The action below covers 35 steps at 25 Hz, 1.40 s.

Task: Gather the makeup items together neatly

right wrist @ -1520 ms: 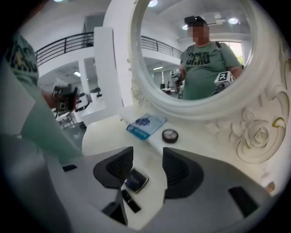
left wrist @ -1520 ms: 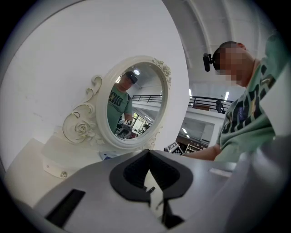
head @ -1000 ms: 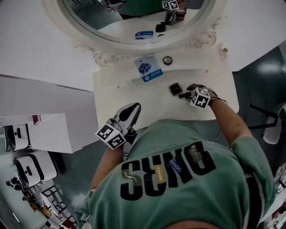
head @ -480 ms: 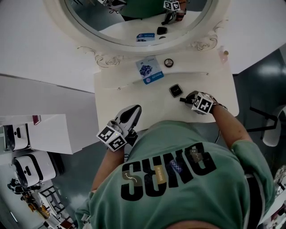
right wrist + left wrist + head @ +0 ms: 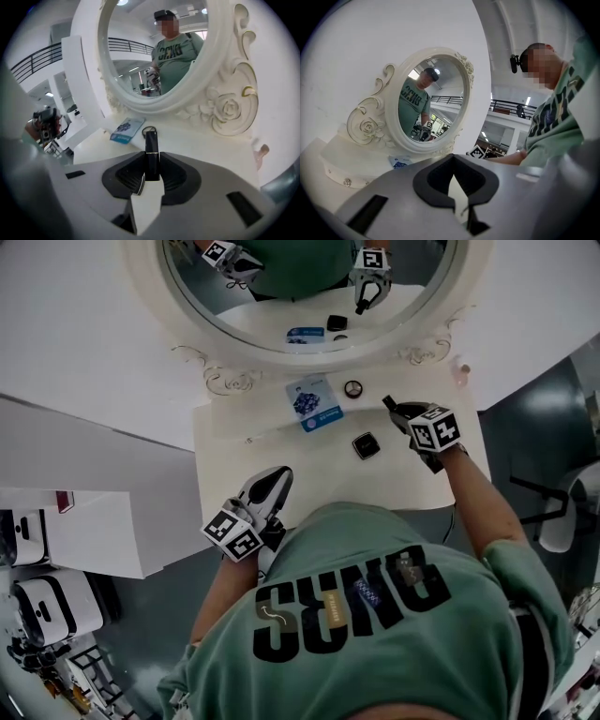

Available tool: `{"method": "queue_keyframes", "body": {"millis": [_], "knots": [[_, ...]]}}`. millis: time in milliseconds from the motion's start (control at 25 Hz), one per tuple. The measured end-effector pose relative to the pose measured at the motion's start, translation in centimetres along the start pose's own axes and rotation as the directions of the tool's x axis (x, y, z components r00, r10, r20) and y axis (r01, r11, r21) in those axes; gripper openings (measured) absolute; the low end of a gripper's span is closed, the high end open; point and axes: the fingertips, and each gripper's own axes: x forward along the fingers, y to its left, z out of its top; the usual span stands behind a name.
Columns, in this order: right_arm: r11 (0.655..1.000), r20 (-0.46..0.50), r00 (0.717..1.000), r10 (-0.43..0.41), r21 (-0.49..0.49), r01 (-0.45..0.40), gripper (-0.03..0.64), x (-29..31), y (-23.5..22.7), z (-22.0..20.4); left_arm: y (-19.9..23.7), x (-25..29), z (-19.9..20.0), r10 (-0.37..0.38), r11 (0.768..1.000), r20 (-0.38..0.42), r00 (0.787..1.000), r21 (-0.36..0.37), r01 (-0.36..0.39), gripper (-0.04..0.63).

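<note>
A slim black makeup tube stands upright between my right gripper's pads, which are shut on it. In the head view the right gripper holds the tube above the white dressing table, just right of a small round compact. A square black compact lies on the table in front of it. A blue packet leans at the mirror's foot. My left gripper rests at the table's front edge, its jaws together with nothing in them.
The oval ornate mirror rises at the table's back and reflects both grippers. A small pinkish item sits at the back right corner. The floor drops away left and right of the narrow table.
My right gripper has closed on the black tube, lifted it off the table and carried it back toward the round compact. The left gripper has stayed put.
</note>
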Motion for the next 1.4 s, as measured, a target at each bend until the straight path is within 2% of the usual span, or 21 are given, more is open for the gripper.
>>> {"method": "queue_keyframes", "body": {"millis": [160,280,440,600,800,920,1040,1160,1280,1400], "knots": [[0.987,0.008,0.992,-0.128,0.101,0.127,0.087,1.0,-3.5,3.4,0.9,-1.2,0.2,0.017,1.000,0.011,1.000,-0.005,-0.017,0.009],[0.960,-0.013,0.980,-0.200,0.200,0.198,0.087,2.3,-5.6,4.6,1.7,-2.6,0.3,0.048,0.999,0.018,0.999,-0.016,-0.047,0.009],[0.913,-0.058,0.967,-0.249,0.319,0.255,0.087,4.3,-7.4,4.3,2.8,-4.6,0.2,0.089,0.996,0.026,0.996,-0.032,-0.088,0.009],[0.881,-0.107,0.954,-0.280,0.367,0.299,0.087,6.0,-7.8,2.8,3.5,-6.1,0.1,0.115,0.993,0.027,0.993,-0.042,-0.114,0.009],[0.872,-0.129,0.933,-0.337,0.330,0.361,0.092,7.0,-8.0,1.7,3.7,-7.1,-0.1,0.132,0.990,0.029,0.991,-0.047,-0.130,0.009],[0.872,-0.131,0.929,-0.347,0.320,0.371,0.094,7.1,-7.9,1.6,3.7,-7.2,-0.2,0.130,0.991,0.029,0.991,-0.045,-0.129,0.009],[0.881,-0.121,0.942,-0.312,0.335,0.335,0.109,7.1,-7.7,1.7,3.3,-6.9,0.0,0.118,0.992,0.028,0.993,-0.042,-0.117,0.009],[0.897,-0.079,0.961,-0.265,0.347,0.276,0.195,6.8,-7.1,2.4,2.9,-6.5,0.0,0.107,0.994,0.024,0.994,-0.035,-0.106,0.009],[0.932,-0.002,0.964,-0.264,0.258,0.256,0.201,4.5,-6.2,4.1,2.4,-5.8,0.1,0.093,0.995,0.021,0.995,-0.029,-0.093,0.009],[0.977,0.091,0.974,-0.206,0.072,0.200,0.199,1.8,-3.3,5.8,1.8,-5.0,0.1,0.077,0.997,0.020,0.997,-0.018,-0.077,0.009]]}}
